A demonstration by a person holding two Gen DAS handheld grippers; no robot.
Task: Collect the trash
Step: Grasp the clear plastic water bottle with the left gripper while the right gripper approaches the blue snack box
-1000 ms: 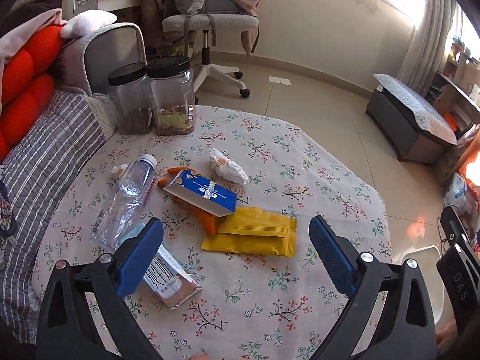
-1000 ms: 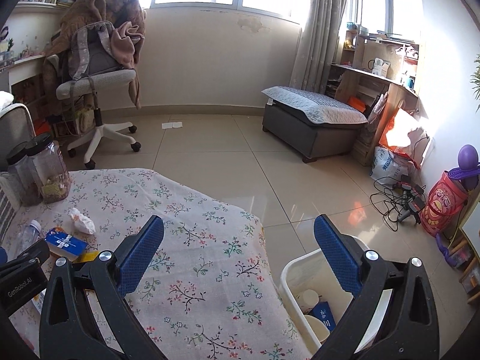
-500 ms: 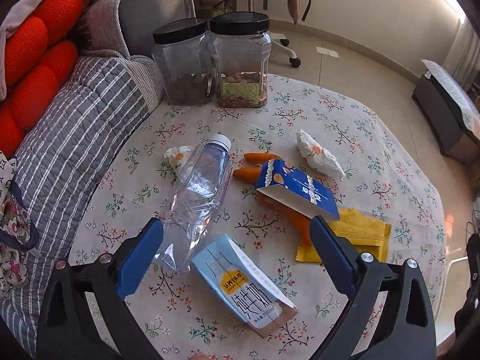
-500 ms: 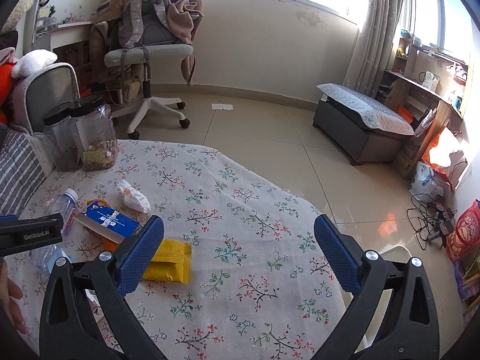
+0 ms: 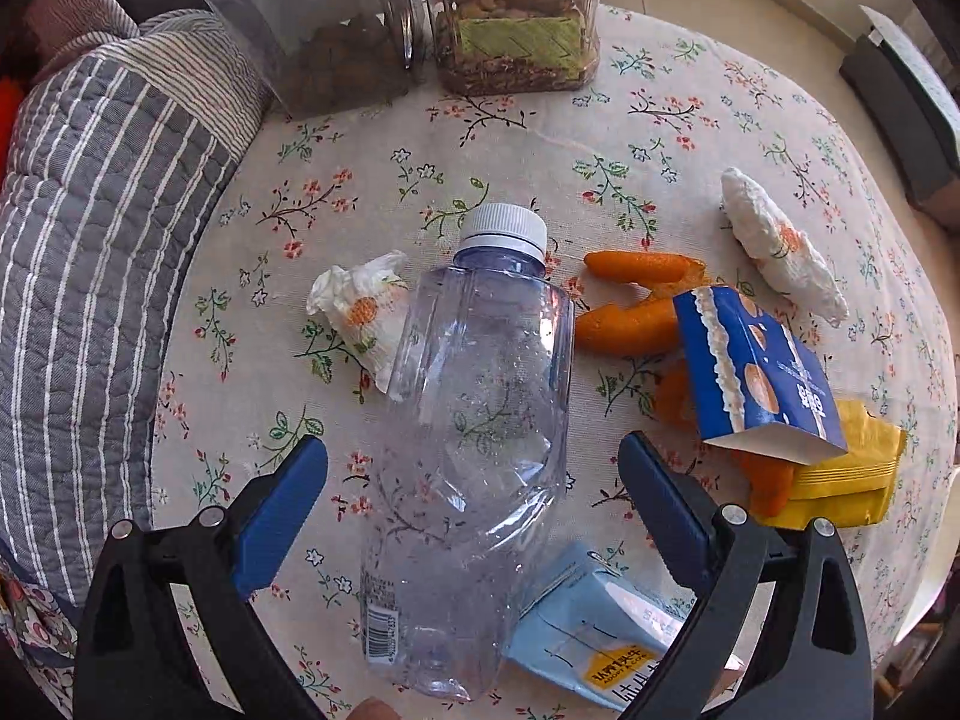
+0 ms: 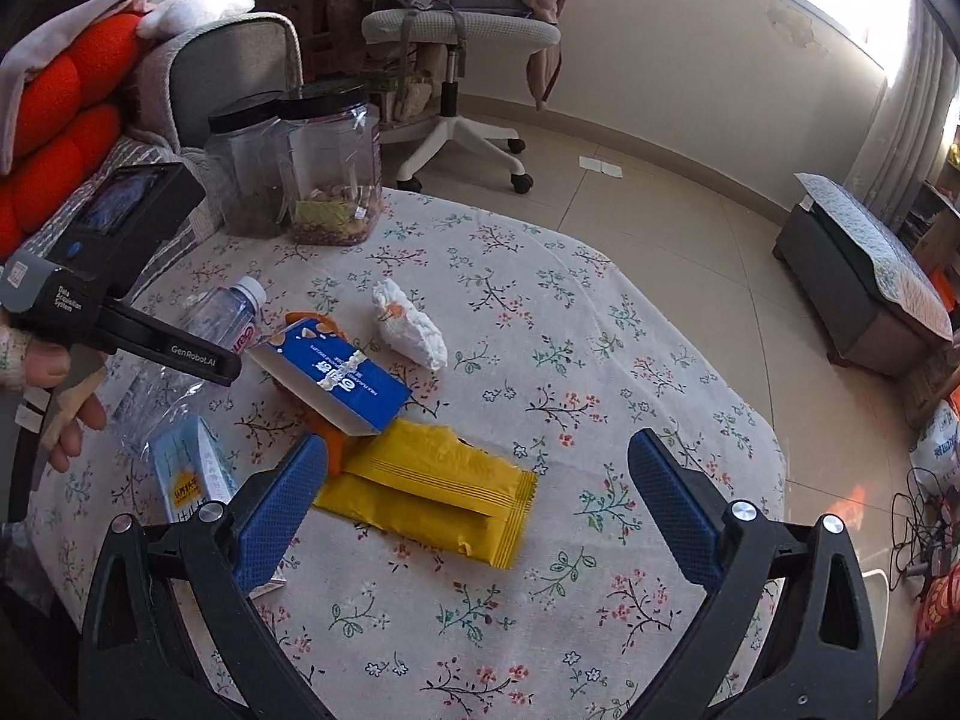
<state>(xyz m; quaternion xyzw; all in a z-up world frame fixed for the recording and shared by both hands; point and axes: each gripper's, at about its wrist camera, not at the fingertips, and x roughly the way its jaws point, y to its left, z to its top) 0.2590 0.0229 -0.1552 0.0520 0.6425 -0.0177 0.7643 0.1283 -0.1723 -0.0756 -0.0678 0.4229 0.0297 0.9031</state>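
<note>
A clear plastic bottle (image 5: pixel 474 420) with a white cap lies on the floral tablecloth (image 5: pixel 510 144). My left gripper (image 5: pixel 474 510) is open, its blue fingers on either side of the bottle's lower body without touching it. Around the bottle lie a crumpled tissue (image 5: pixel 360 312), orange peel (image 5: pixel 630 324), a blue carton (image 5: pixel 756 372), a yellow packet (image 5: pixel 852 480), a second tissue wad (image 5: pixel 780 252) and a light-blue carton (image 5: pixel 594 630). My right gripper (image 6: pixel 480 504) is open above the yellow packet (image 6: pixel 432 492). The blue carton (image 6: pixel 336 378) lies just beyond it.
Two black-lidded clear jars (image 5: pixel 336 30) (image 5: pixel 516 18) stand at the table's far edge. A grey striped cushion (image 5: pixel 78 252) borders the left side. The hand-held left gripper (image 6: pixel 120 288) shows in the right wrist view. An office chair (image 6: pixel 456 42) stands behind.
My left gripper has dropped and moved forward until its open fingers straddle the bottle. My right gripper has swung left from the floor bin to over the yellow packet.
</note>
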